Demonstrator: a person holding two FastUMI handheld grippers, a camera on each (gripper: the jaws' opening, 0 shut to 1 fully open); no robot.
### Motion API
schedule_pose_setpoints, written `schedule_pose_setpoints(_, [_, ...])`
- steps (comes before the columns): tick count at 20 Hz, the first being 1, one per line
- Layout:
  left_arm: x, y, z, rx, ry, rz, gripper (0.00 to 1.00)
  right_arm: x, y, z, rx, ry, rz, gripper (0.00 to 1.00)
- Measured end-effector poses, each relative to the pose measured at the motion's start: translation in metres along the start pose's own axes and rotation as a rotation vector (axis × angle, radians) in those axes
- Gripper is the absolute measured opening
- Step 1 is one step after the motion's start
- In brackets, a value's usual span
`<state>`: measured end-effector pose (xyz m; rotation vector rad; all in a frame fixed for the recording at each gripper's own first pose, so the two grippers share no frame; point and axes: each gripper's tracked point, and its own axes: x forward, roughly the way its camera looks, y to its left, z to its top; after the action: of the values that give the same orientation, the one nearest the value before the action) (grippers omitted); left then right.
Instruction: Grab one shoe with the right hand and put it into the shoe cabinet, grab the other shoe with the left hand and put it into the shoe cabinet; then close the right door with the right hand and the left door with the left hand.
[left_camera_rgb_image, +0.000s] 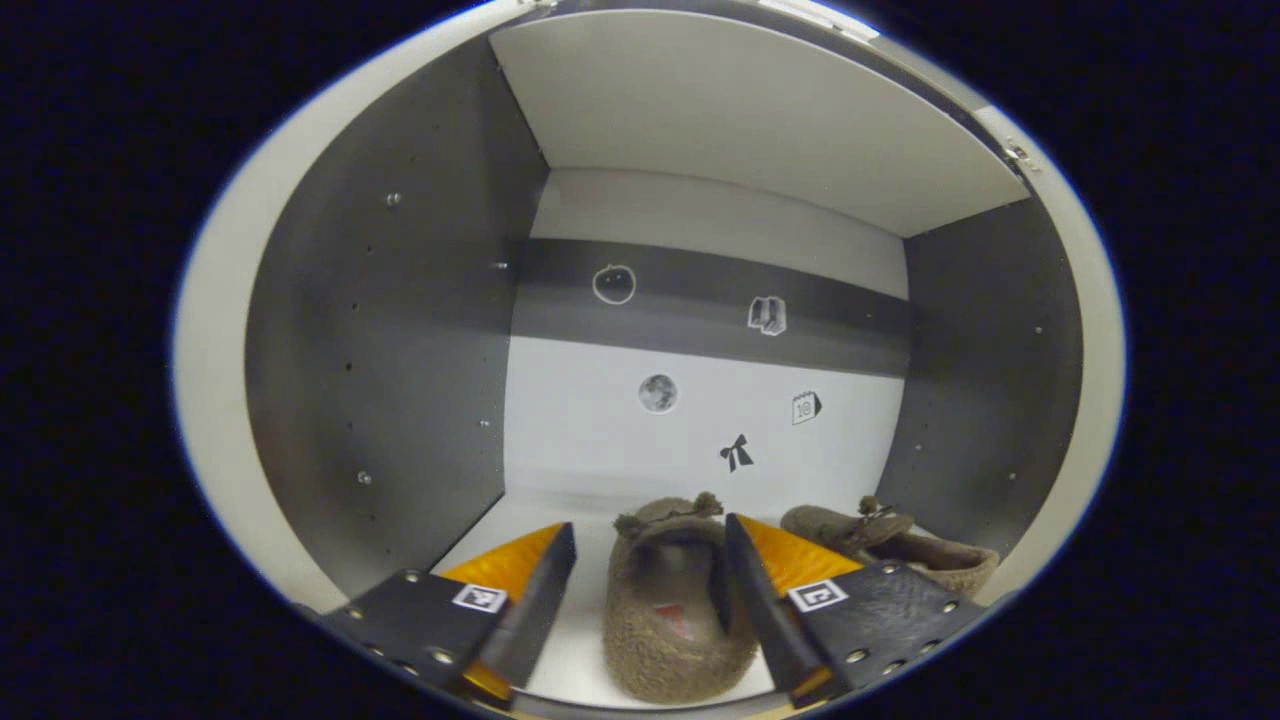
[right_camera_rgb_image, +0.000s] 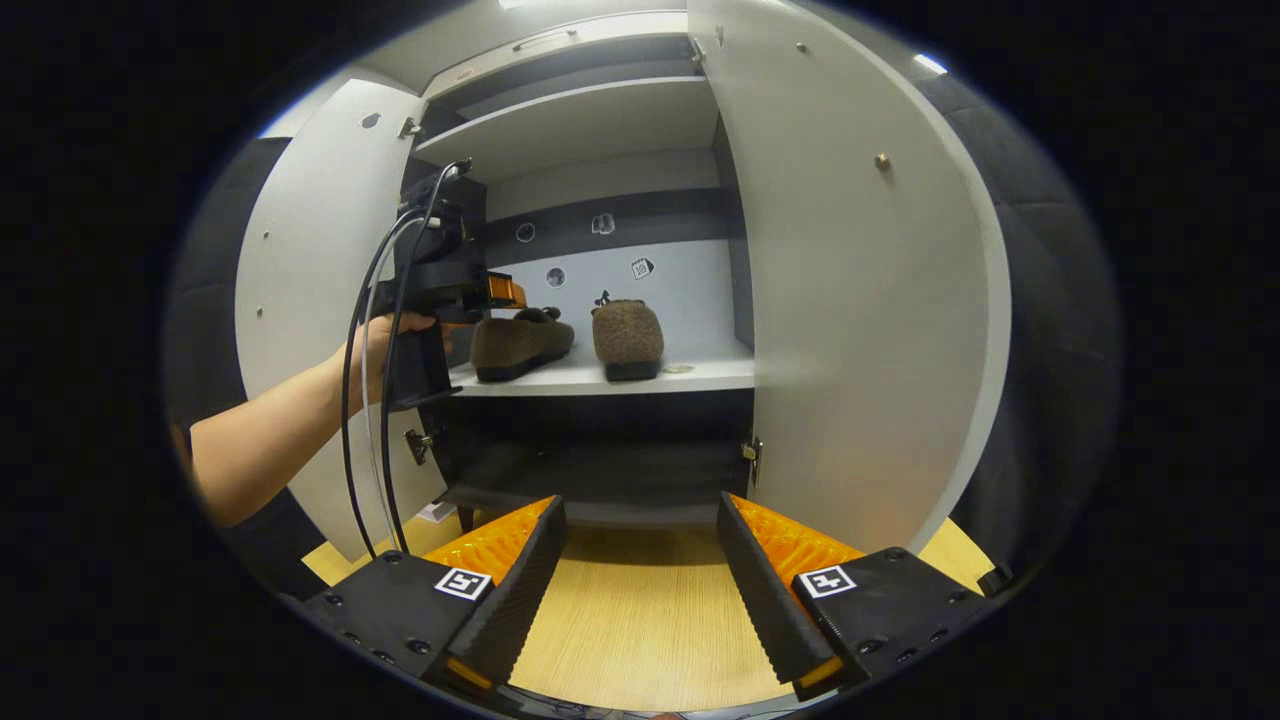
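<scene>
In the left gripper view, a brown fuzzy shoe (left_camera_rgb_image: 665, 620) rests on the white cabinet shelf (left_camera_rgb_image: 580, 625), heel toward me. My left gripper (left_camera_rgb_image: 650, 525) stands open around it, one finger on each side. The second brown shoe (left_camera_rgb_image: 900, 550) lies to its right near the side wall. In the right gripper view both shoes (right_camera_rgb_image: 520, 345) (right_camera_rgb_image: 627, 335) sit on the shelf (right_camera_rgb_image: 700, 375). A hand (right_camera_rgb_image: 375, 345) holds the left gripper (right_camera_rgb_image: 500, 292) at the shelf's left end. My right gripper (right_camera_rgb_image: 640, 503) is open and holds nothing, low in front of the cabinet.
Both cabinet doors stand open: the left door (right_camera_rgb_image: 310, 220) behind the hand, the right door (right_camera_rgb_image: 860, 300) swung out toward me. A dark lower compartment (right_camera_rgb_image: 600, 460) lies under the shelf. A wooden surface (right_camera_rgb_image: 640, 610) runs beneath my right gripper. Cables (right_camera_rgb_image: 365, 400) hang from the left gripper.
</scene>
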<state>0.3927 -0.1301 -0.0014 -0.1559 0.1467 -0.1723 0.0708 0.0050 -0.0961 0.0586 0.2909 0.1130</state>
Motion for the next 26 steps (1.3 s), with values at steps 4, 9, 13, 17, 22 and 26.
schedule_pose_setpoints(4, [-0.071, -0.015, 0.012, 0.021, -0.057, -0.028, 0.92, -0.019, -0.004, 0.019, 0.0, -0.051, 0.015, 0.96])
schedule_pose_setpoints(9, [-0.166, -0.016, 0.008, 0.073, -0.061, -0.016, 0.96, -0.046, -0.004, 0.04, -0.03, -0.107, 0.053, 0.96])
schedule_pose_setpoints(13, [-0.227, -0.009, 0.003, 0.106, -0.052, 0.02, 0.96, -0.062, 0.0, 0.056, -0.048, -0.135, 0.085, 0.92])
schedule_pose_setpoints(17, [-0.275, 0.002, -0.008, 0.1, -0.032, 0.047, 0.92, -0.074, -0.002, 0.074, -0.051, -0.169, 0.079, 0.92])
schedule_pose_setpoints(22, [-0.323, 0.019, -0.018, 0.125, -0.025, 0.06, 0.92, -0.09, -0.01, 0.091, -0.047, -0.188, 0.062, 0.92])
schedule_pose_setpoints(26, [-0.341, 0.021, -0.016, 0.105, -0.024, 0.02, 0.96, -0.107, -0.04, 0.111, -0.008, -0.194, -0.023, 0.96])
